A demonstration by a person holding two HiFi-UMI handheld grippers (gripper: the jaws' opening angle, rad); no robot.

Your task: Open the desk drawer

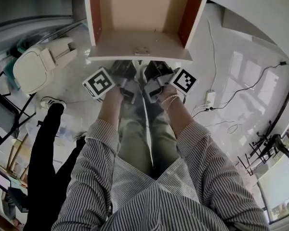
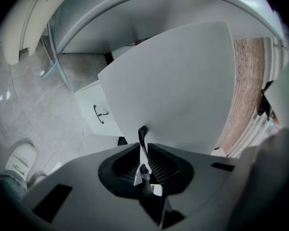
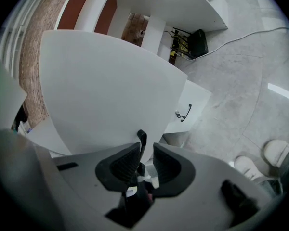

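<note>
At the far left a cream office chair stands on the pale floor. Just right of it stands another person in black trousers and a white shoe.

The desk drawer stands pulled well out from under the white desk. Its bare wooden inside lies open to view and its white front panel faces the near side. A slim dark handle sits at the middle of that panel.

The left gripper is just below the panel. In the left gripper view its fingers are clenched on the handle, which rises thin and black between the pads.

The right gripper sits right beside the left one. Its fingers stand apart, released. The handle is in the gap close to the left pad, and open space shows on its other side.

Both forearms come out of grey striped sleeves.

Farther right, a white power strip and thin cables lie on the floor.
</note>
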